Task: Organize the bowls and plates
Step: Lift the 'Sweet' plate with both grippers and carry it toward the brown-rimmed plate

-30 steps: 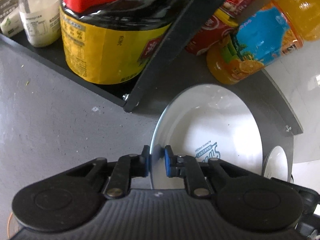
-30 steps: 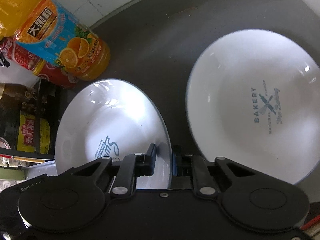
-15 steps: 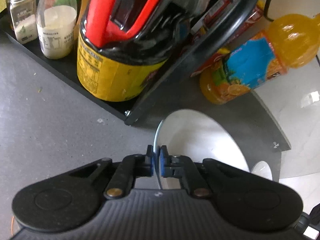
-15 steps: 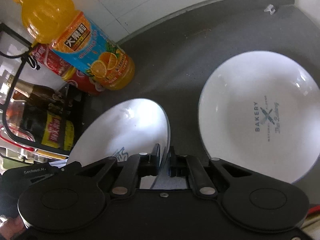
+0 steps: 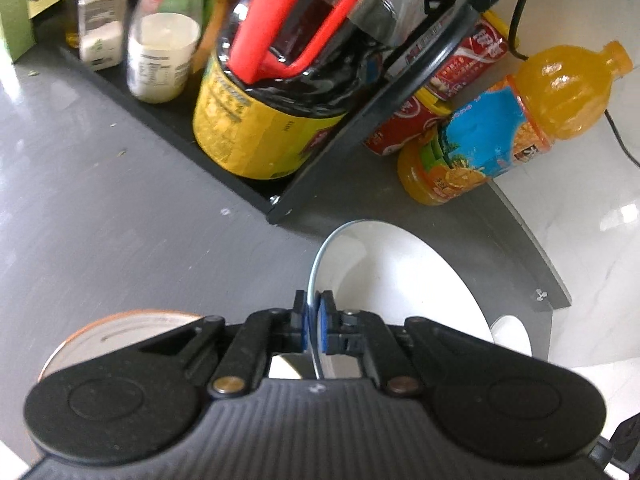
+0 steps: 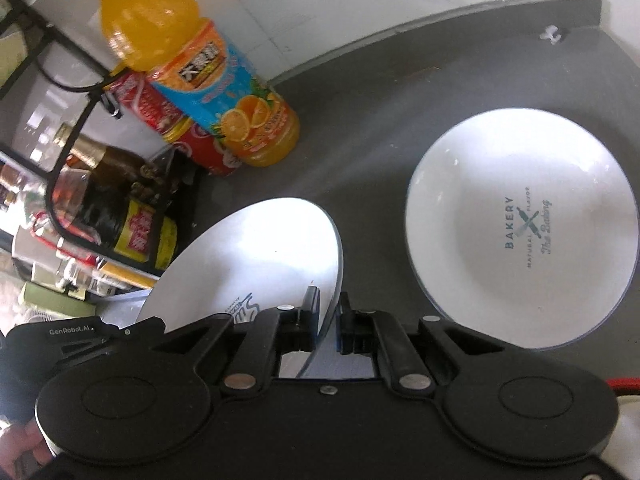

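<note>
The white plate [image 6: 260,264], rigid, glazed, probably slippery and breakable, hangs tilted above the grey table [image 6: 380,128], pinched at opposite rim edges by the left tongs [image 5: 314,322] and right tongs [image 6: 326,314], with a second plate [image 6: 520,236] at 3 o'clock.

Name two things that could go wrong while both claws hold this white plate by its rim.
1. The left claw and right claw pinch only the thin rim of the white plate; it could slip or tilt.
2. Swinging it could knock the orange juice bottle or strike the bakery plate.
</note>
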{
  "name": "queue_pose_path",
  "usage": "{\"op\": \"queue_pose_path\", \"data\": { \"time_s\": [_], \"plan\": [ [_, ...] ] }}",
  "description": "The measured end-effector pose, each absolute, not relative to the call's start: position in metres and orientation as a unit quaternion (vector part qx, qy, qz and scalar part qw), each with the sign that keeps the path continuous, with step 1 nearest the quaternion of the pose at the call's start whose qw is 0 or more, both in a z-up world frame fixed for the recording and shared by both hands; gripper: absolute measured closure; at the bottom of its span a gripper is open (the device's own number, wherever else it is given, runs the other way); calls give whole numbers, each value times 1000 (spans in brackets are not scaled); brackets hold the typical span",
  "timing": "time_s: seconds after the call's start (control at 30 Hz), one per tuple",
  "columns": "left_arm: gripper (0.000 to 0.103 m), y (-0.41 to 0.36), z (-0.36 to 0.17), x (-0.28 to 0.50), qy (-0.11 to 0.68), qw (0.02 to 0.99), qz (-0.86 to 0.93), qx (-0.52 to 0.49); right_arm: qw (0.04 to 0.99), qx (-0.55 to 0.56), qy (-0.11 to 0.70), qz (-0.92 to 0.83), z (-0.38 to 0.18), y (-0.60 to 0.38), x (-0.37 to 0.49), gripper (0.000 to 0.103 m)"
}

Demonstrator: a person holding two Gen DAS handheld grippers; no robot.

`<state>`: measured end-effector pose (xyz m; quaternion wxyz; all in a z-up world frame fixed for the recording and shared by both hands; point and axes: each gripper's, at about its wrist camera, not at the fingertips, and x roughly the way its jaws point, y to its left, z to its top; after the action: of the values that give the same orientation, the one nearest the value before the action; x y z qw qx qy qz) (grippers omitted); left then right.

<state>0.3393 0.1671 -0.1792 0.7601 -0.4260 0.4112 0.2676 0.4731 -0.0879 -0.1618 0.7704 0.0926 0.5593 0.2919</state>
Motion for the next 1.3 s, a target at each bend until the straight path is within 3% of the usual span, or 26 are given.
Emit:
{"op": "queue_pose_path", "data": {
  "time_s": [0.57, 1.3],
  "plan": [
    [100, 142, -130, 274, 377, 762, 320, -417, 752, 78, 539, 370, -136, -92, 438, 95],
    [100, 189, -145, 226, 398, 780, 253, -412, 785, 83, 527, 316, -141, -66, 356, 94]
  ]
}}
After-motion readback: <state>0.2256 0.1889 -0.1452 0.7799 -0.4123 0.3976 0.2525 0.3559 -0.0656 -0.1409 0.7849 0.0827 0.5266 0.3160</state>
